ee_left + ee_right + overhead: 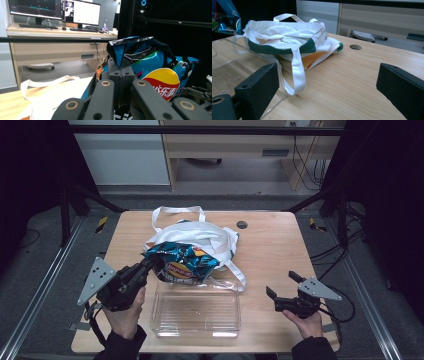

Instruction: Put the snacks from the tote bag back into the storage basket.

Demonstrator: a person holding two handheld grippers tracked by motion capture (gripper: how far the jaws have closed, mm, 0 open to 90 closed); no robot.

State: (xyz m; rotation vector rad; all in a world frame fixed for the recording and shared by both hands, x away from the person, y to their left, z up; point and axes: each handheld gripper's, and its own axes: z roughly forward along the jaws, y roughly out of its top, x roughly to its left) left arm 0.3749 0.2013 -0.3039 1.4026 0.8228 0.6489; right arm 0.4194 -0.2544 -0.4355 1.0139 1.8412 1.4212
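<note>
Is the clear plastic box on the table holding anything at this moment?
No, the clear plastic box is empty; the chip bag hangs above its far edge in the left gripper.

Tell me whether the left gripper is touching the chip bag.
Touching. In the left gripper view, the left gripper has its jaws shut on the chip bag's crimped edge.

The wooden table (270, 255) carries a white tote bag (210, 236) at its centre, toward the far edge. A clear plastic tray (196, 312) lies on the near side, just in front of the bag.
</note>
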